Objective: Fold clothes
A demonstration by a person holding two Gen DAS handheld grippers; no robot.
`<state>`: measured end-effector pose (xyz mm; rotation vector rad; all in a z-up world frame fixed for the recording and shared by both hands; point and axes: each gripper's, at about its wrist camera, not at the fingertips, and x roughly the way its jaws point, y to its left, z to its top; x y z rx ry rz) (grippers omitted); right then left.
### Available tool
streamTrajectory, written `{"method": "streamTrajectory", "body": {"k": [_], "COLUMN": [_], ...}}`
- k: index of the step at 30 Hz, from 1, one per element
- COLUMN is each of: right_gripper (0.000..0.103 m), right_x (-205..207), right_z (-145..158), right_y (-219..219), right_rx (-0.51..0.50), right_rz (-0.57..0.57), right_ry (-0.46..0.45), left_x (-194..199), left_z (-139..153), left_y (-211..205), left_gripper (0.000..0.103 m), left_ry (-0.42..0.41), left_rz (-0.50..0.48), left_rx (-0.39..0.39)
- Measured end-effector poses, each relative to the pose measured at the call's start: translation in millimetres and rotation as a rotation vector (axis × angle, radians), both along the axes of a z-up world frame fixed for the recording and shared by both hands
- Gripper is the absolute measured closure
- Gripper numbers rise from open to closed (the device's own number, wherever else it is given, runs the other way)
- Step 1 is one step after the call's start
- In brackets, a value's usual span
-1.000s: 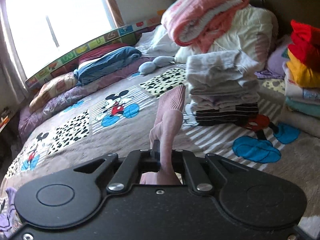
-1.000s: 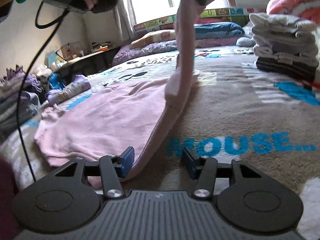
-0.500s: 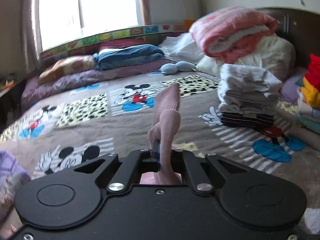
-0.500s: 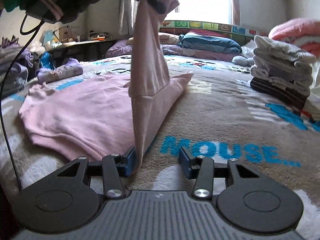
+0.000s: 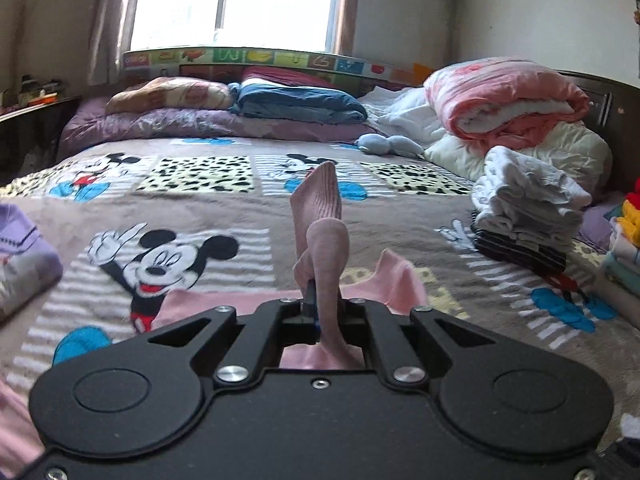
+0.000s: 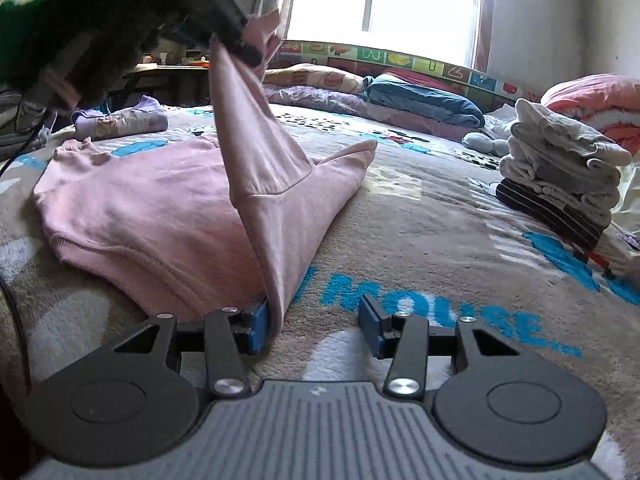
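Note:
A pink sweatshirt (image 6: 160, 200) lies flat on the Mickey Mouse blanket (image 6: 440, 220). My left gripper (image 5: 316, 300) is shut on the ribbed cuff of its sleeve (image 5: 324, 232), which stands up between the jaws. In the right wrist view the left gripper (image 6: 236, 44) holds that sleeve (image 6: 256, 148) raised over the body of the sweatshirt. My right gripper (image 6: 314, 324) stands open low over the blanket by the hem corner. Its left pad (image 6: 258, 326) touches the folded edge, and bare blanket shows between the pads.
A stack of folded grey and striped clothes (image 6: 560, 176) sits to the right, with a coloured pile (image 5: 628, 240) beyond it. A rolled pink quilt (image 5: 508, 96) and pillows (image 5: 296, 104) lie at the head. A lavender garment (image 6: 120, 122) lies at the left.
The left gripper has carried the sleeve to the left and lower, over the sweatshirt's body. The right gripper has stayed by the hem corner, still open, and has rolled slightly.

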<state>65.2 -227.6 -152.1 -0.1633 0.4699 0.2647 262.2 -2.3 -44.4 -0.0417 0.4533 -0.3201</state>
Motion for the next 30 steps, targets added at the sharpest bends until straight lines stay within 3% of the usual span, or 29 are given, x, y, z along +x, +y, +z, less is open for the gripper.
{"method": "streamTrajectory", "body": {"k": [14, 20, 26, 30], "right_gripper": [0.054, 0.054, 0.054, 0.054], "right_x": [-10, -15, -20, -29], "right_z": [-2, -2, 0, 6], "right_y": [18, 25, 30, 30], "right_rx": [-0.16, -0.236, -0.287, -0.322], "right_rz": [0.029, 0.052, 0.069, 0.107], "right_ry": [-0.06, -0.09, -0.1, -0.1], "left_x": [-8, -12, -6, -5], "left_z": [-60, -60, -69, -68], "left_y": [54, 52, 49, 51], "left_gripper": [0.102, 0.102, 0.102, 0.102], "left_ry": [0.063, 0.058, 0.119, 0.128], "left_rz": [0.091, 0.089, 0.114, 0.111], "left_rx": [-0.134, -0.109, -0.061, -0.069]}}
